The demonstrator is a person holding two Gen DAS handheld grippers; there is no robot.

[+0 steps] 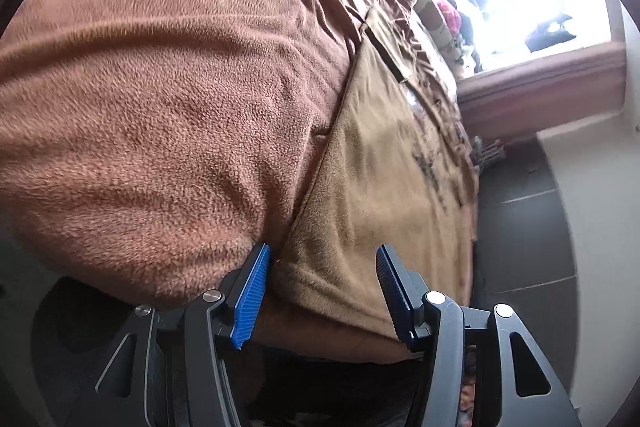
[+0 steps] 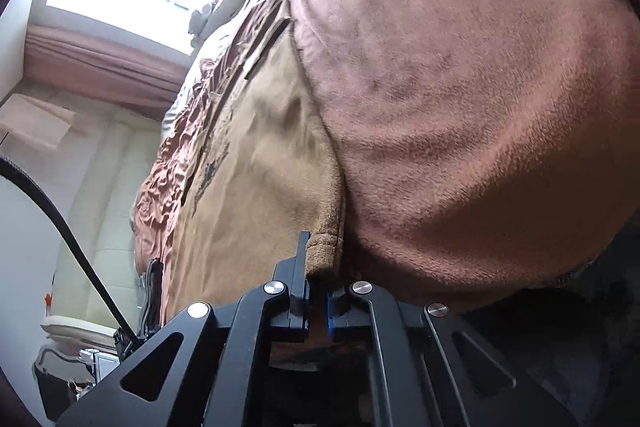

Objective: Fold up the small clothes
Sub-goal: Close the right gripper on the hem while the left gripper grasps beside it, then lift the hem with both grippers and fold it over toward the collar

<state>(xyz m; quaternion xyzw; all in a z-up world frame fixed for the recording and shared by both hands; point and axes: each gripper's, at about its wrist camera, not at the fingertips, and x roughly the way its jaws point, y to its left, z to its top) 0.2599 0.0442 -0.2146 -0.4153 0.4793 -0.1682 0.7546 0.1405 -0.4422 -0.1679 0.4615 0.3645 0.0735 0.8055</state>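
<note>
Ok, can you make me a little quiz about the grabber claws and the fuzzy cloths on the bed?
1. True or false: the left gripper has its jaws spread apart.
2. Which gripper pinches the hem of the tan fleece cloth? A left, B right.
3. Fill in: beside the tan cloth lies a fuzzy ____ -brown blanket.

Key: 1 true. 2 B, the right gripper. 3 reddish.

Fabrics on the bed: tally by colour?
Tan cloth: 1, its edge pinched in the right gripper
Reddish-brown fleece: 1
Rust wrinkled bedcover: 1
Total: 3
</note>
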